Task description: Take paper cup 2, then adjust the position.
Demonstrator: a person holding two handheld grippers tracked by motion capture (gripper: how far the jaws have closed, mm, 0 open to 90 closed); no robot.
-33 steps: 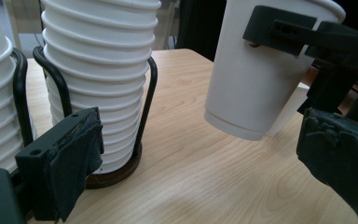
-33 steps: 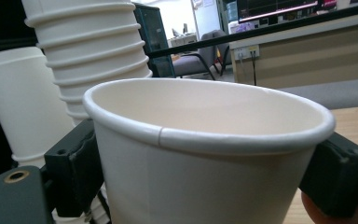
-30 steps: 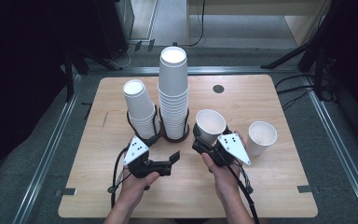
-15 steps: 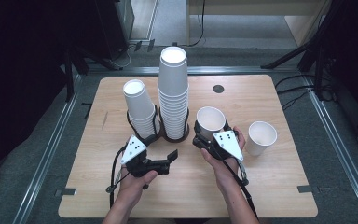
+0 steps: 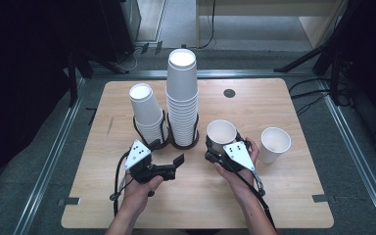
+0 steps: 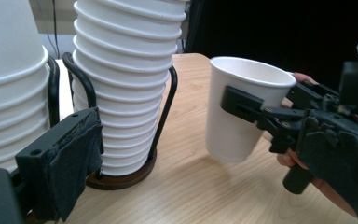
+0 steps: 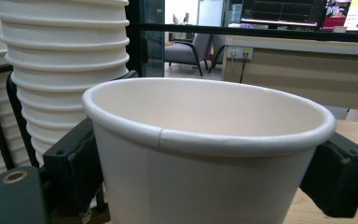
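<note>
The right tool [image 5: 219, 147] grasps a paper cup [image 5: 222, 134], its jaws just easing wider, lowering it to the worktop [image 5: 284, 196]; next, let go. The left tool [image 5: 178, 161] rests released.

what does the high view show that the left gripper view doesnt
The high view takes in the second loose cup standing on the table beyond the right tongs, the shorter stack's open top, the dark round hole in the tabletop, and both forearms.

The left gripper view gives the side-on look: the held cup tilts, its base just above the wood, and one left pad sits in the foreground.

Both show the tall stack in its wire holder and the right tongs around the cup.
</note>
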